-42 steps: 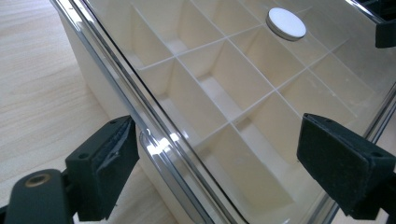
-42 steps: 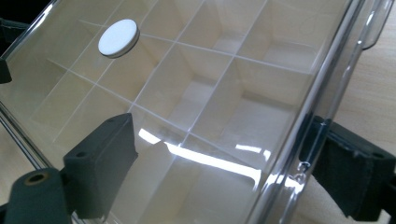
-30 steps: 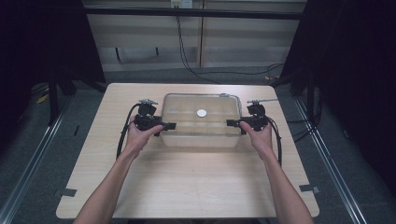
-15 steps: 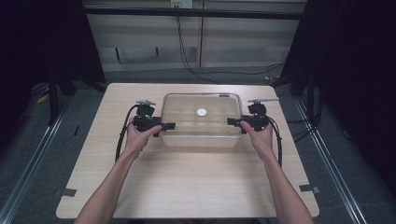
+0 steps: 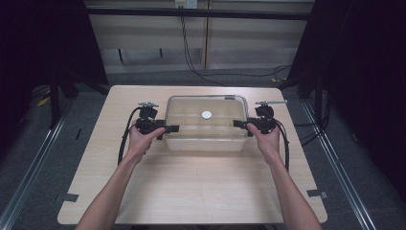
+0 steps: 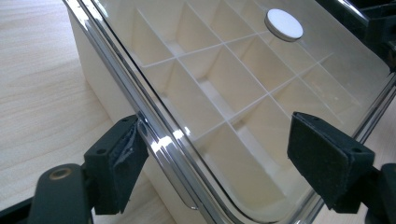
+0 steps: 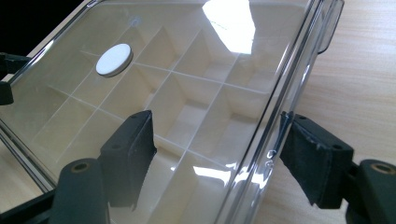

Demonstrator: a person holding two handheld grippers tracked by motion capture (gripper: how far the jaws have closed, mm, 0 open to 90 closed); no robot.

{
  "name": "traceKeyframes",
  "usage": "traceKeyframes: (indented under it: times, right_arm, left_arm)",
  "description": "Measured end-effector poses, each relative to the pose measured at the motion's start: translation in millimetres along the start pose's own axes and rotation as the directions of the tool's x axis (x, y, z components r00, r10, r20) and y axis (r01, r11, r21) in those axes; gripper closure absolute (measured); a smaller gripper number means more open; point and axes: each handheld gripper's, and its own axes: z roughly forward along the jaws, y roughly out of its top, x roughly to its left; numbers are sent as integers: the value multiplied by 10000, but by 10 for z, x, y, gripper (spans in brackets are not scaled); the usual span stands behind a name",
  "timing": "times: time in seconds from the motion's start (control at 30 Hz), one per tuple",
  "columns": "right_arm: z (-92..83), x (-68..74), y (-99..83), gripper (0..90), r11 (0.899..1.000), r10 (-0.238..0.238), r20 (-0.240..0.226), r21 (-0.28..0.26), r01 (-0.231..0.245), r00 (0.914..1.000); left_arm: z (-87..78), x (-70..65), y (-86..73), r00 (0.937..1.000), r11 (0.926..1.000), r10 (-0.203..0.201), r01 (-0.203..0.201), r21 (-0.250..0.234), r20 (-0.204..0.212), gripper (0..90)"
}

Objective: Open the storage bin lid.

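- Pale wooden table (image 5: 191,191) carries everything, with a dark floor, rails and trailing cables around it and a light wall panel behind.
- At the left, my left gripper (image 5: 165,129) sits at the left end of the clear-lidded compartment box (image 5: 206,139), level with its lid.
- From the left gripper view, its jaws straddle the lid's (image 6: 243,84) chrome-edged rim: one pad is outside against the rim and the box's white wall, the other hangs over the clear lid farther in.
- Those jaws have just been closing with the lid edge between them, yet they stand apart; I cannot tell that both pads press.
- The box lies in the far middle of the table, squarely between my two hands; white dividers split it into compartments under the lid.
- A white round knob (image 5: 206,114) sits on the lid, near the centre.
- At the right, my right gripper (image 5: 241,124) meets the box's right end.
- Its jaws have also just been closing over the lid's rim: one pad over the lid, the other outside by the rim above the table, apart and not clamped.
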Motion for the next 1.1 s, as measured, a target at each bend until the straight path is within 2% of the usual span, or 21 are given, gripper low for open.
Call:
traceKeyframes:
  times: [0.17, 0.23, 0.33, 0.4, 0.47, 0.7, 0.8, 0.93, 1.1]
  right_arm:
    - [-13, -18, 22, 305, 10000, 71, -75, 28, -71, 9999]
    - [-6, -31, 20, 301, 9999, 148, -109, 40, -147, 9998]
    - [34, -29, 16, 261, 9996, 170, -50, 224, -169, 9998]
    - [57, -31, 7, 263, 9994, 199, -6, 297, -199, 9998]
    - [71, -31, -1, 262, 9994, 168, 58, 287, -170, 9998]
    - [17, -48, 19, 309, 9997, 251, -137, -24, -251, 9996]
    - [-11, -57, 15, 343, 9996, 276, -159, -105, -278, 9995]
    - [-49, -53, 8, 391, 9989, 285, -391, -372, -299, 9988]
    - [-91, -47, -3, 442, 9969, 362, -693, -667, -409, 9969]
  left_arm:
    - [-12, 27, 6, 9999, 9999, -113, 113, 1, 94, 234]
    - [-28, 5, 16, 9997, 9998, 75, -79, -162, -232, 246]
    - [-47, 12, 50, 9995, 9998, 165, -163, 71, -287, 271]
    - [-51, 8, 45, 9988, 9995, 297, -293, 107, -388, 288]
    - [-54, 0, 38, 9991, 9998, 211, -211, 7, -378, 295]
    - [-90, -31, 53, 9989, 9989, 348, -358, -317, -318, 327]
    - [-117, -56, 65, 9976, 9978, 532, -549, -374, -451, 358]
    - [-158, -72, 68, 9968, 9964, 579, -612, -594, -553, 403]
    - [-209, -101, 77, 9973, 9945, 642, -669, -809, -362, 434]
